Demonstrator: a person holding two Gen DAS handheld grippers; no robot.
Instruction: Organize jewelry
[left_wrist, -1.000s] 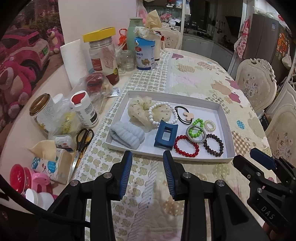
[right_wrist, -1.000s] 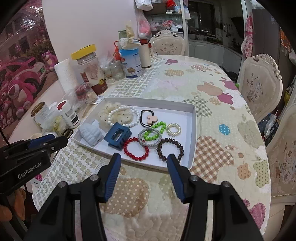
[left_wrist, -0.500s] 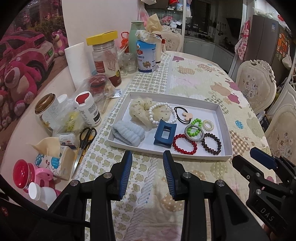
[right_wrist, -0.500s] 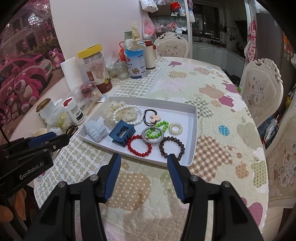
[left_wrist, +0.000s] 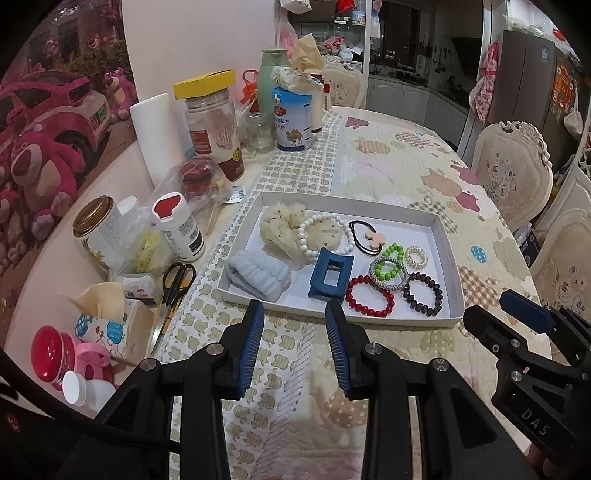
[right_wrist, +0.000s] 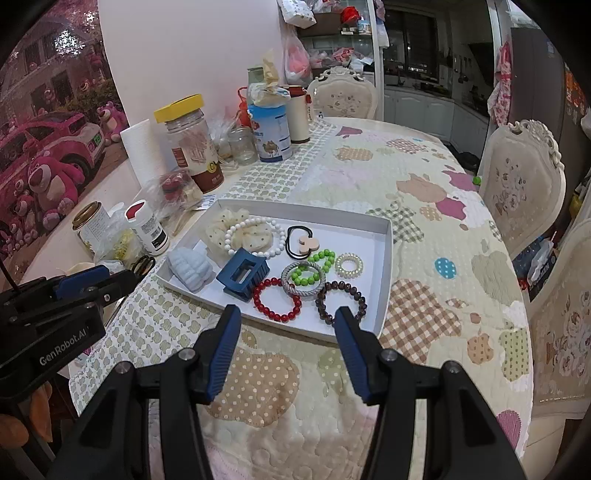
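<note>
Both my grippers hang empty, the left gripper narrowly parted, the right gripper wider. The white tray lies just ahead. I'd lower the right 1 squarely over the dark bead bracelet, avoiding the red bracelet beside it.

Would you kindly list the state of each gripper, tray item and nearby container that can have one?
left gripper: open, empty, short of the tray
right gripper: open, empty
white tray: lidless, flat on the table
blue claw clip: shut, in the tray
red bead bracelet: flat, in the tray
yellow-lidded jar: lid on, upright
scissors: shut, beside the tray
</note>
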